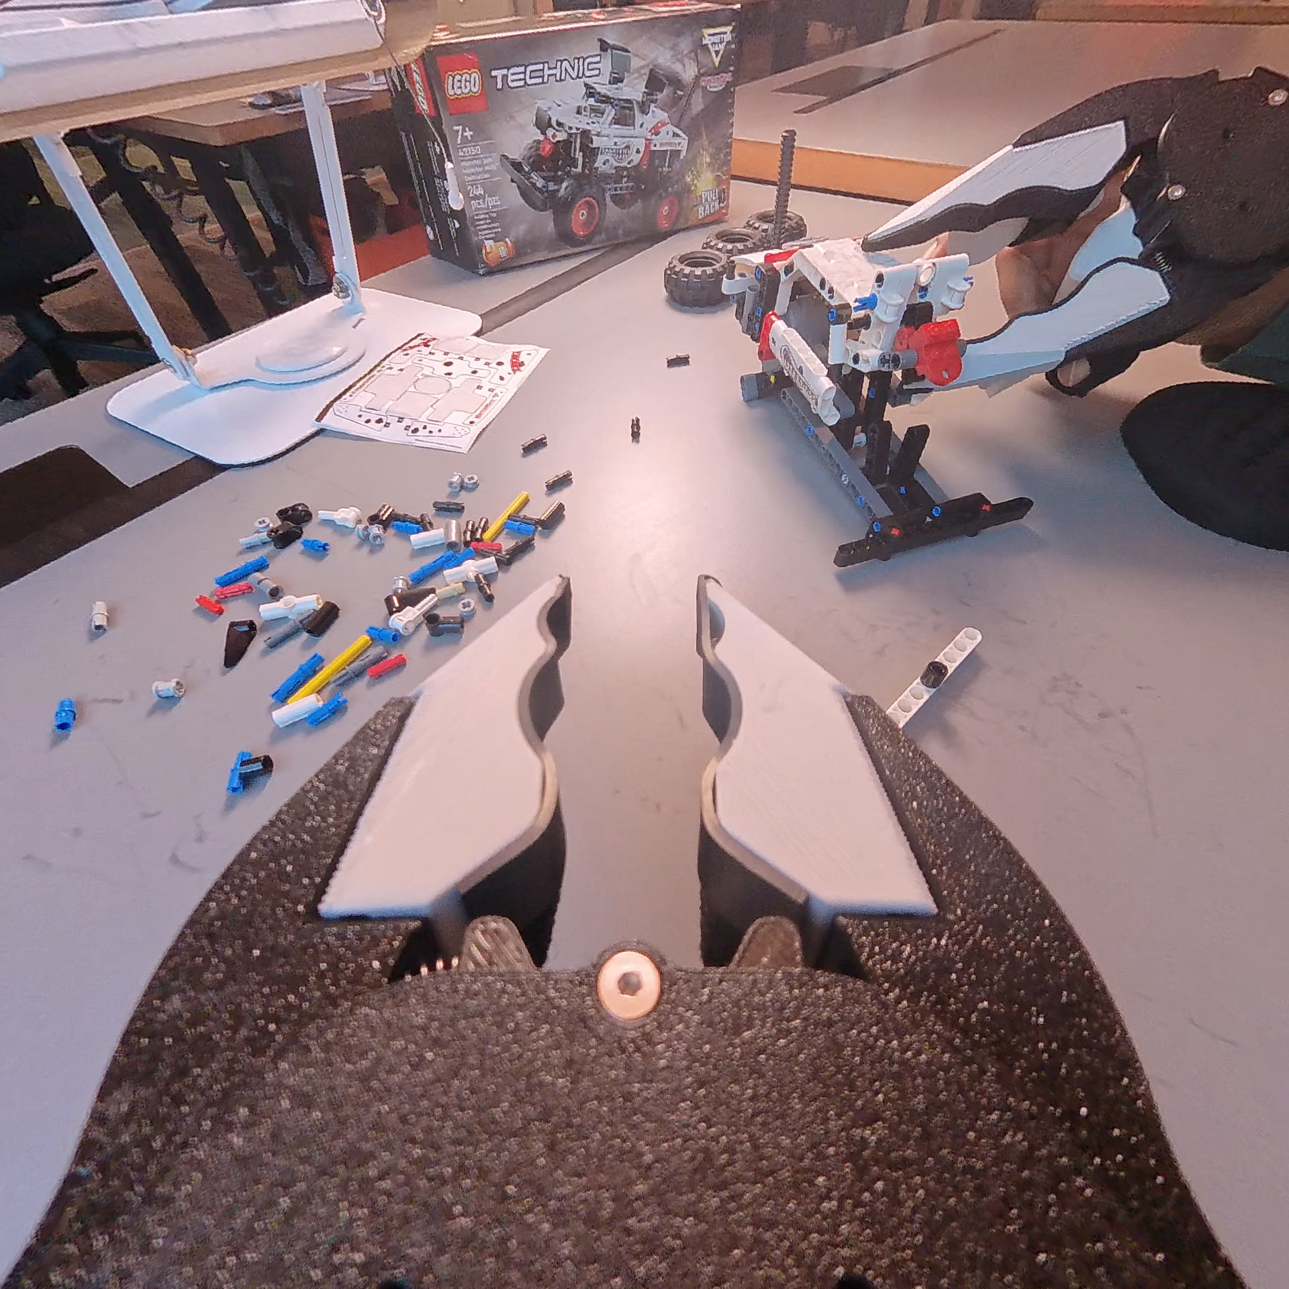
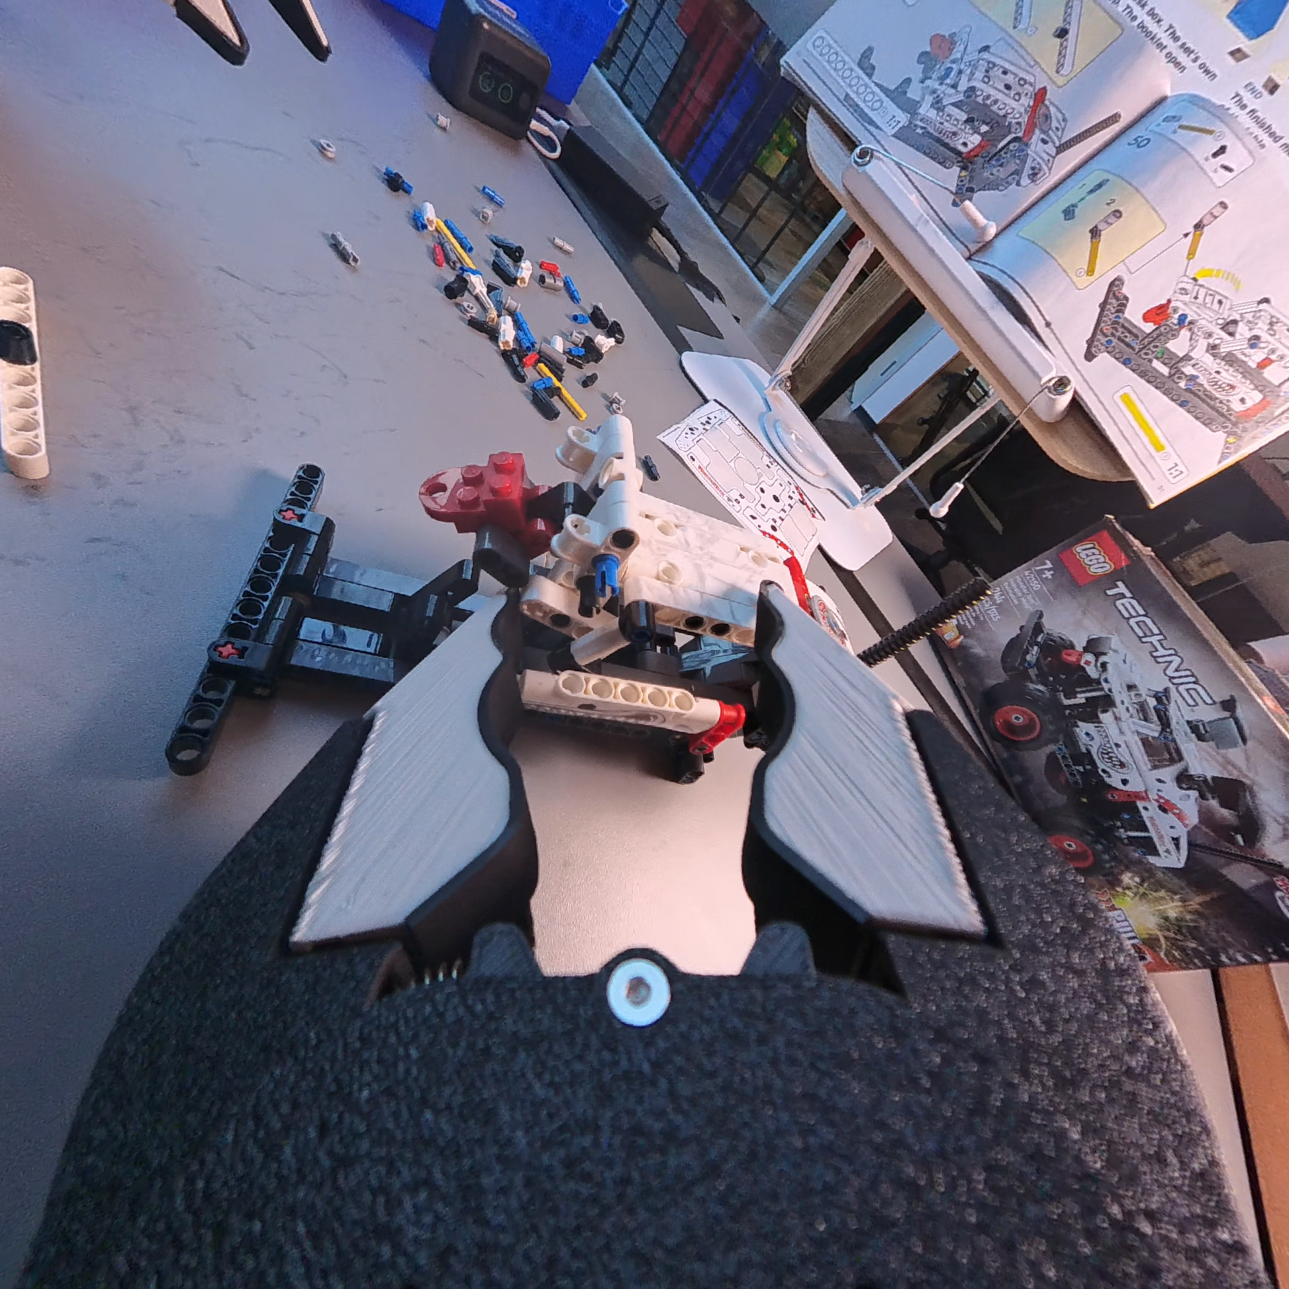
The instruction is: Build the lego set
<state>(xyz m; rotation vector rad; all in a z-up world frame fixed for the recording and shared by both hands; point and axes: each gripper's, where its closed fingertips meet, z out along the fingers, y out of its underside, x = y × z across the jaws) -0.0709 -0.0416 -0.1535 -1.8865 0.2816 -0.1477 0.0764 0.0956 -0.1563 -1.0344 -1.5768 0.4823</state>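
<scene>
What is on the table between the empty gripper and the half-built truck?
Mostly bare table between the left gripper and the truck model, in the left wrist view. A white holed beam lies off right.

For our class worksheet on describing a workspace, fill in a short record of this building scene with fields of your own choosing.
Surface: grey table
Model: half-built truck, propped up at an angle, front bar on the table
Right gripper: fingers on either side of the truck; a firm grip cannot be confirmed
Left gripper: open, empty, above the table
Loose parts: small pieces scattered left of the left gripper
White beam: lying flat, right of the left gripper
Tyres: behind the truck
Box: standing at the back
</scene>
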